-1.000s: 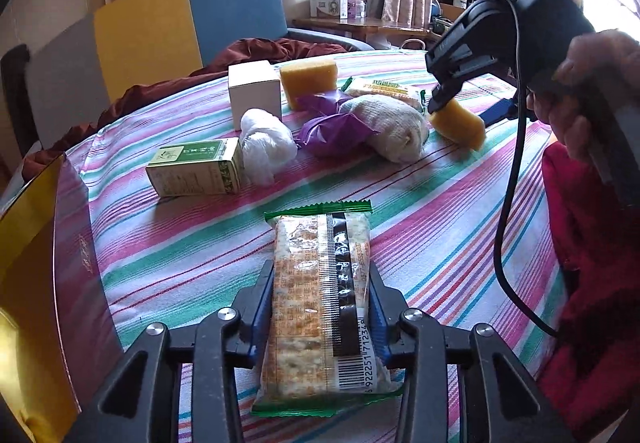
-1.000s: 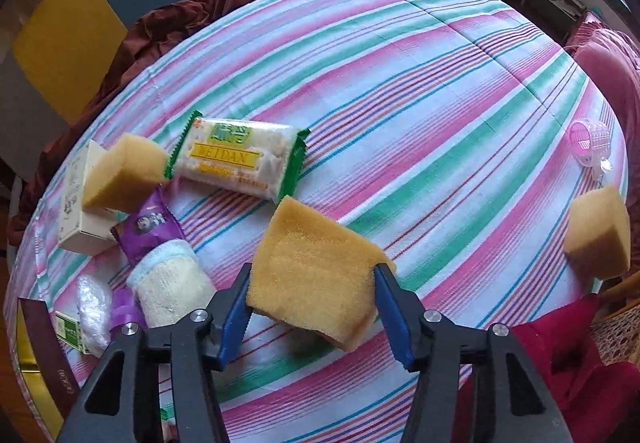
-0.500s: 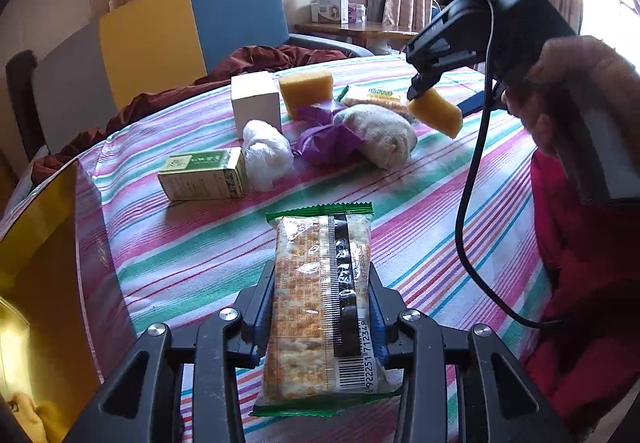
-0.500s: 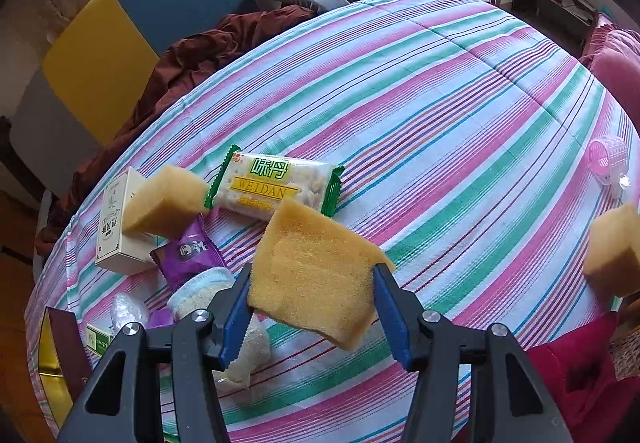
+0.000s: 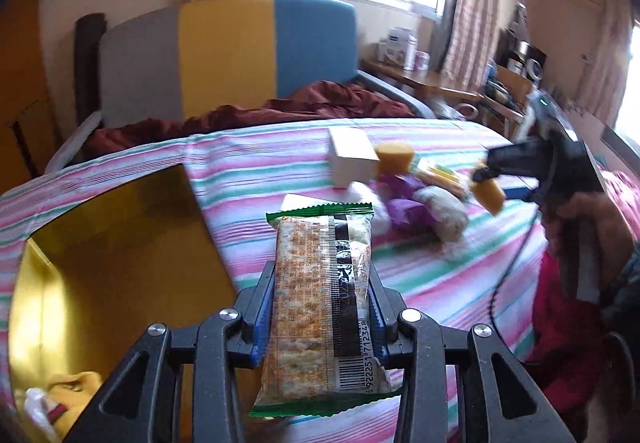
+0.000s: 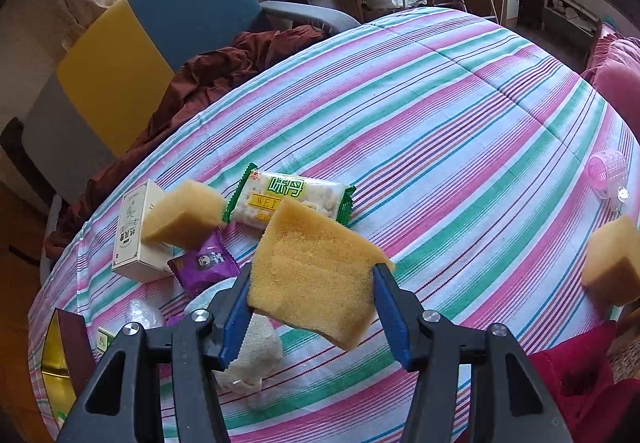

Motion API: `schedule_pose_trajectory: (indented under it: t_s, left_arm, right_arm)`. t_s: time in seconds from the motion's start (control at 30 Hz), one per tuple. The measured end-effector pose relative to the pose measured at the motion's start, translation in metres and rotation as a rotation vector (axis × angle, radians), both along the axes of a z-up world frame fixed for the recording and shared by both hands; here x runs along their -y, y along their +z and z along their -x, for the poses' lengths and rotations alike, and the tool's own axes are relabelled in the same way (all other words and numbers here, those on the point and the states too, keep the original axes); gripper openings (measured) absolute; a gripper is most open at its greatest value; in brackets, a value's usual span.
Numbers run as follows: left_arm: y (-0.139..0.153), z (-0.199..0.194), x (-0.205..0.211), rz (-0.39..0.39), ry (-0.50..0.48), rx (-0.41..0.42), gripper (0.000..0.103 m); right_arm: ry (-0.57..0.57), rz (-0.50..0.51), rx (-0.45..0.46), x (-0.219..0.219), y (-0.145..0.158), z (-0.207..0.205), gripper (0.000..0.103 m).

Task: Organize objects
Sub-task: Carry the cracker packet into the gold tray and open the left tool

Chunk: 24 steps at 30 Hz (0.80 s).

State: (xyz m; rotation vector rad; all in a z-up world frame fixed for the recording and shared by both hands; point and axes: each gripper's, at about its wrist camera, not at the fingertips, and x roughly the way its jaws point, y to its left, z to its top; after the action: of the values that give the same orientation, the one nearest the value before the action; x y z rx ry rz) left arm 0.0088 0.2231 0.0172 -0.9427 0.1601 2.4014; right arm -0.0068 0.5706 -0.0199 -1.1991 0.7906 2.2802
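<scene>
The left gripper [image 5: 322,317] has its jaws clamped on a cracker pack [image 5: 320,303], up beside the gold box [image 5: 112,243]. The right gripper [image 6: 312,307] has its jaws squeezing a yellow sponge [image 6: 316,271] above the striped desk [image 6: 460,147].

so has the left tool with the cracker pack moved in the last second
Yes. The left tool, shut on the cracker pack, has risen and swung toward the gold box, now much larger beside it.
</scene>
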Motion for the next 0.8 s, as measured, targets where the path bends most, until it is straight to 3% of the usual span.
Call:
schedule_pose_trajectory:
  t_s: [0.27, 0.5, 0.8]
  left_arm:
    - [0.004, 0.040, 0.096, 0.038, 0.256, 0.012, 0.040]
    - [-0.023, 0.072, 0.175, 0.094, 0.437, 0.096, 0.040]
    - [-0.058, 0.086, 0.199, 0.185, 0.523, 0.168, 0.040]
  right_arm:
    - [0.020, -0.014, -0.007, 0.004, 0.002, 0.001, 0.058]
    - [0.034, -0.029, -0.003, 0.007, 0.003, 0.002, 0.058]
    - [0.060, -0.050, 0.008, 0.013, 0.003, 0.005, 0.058]
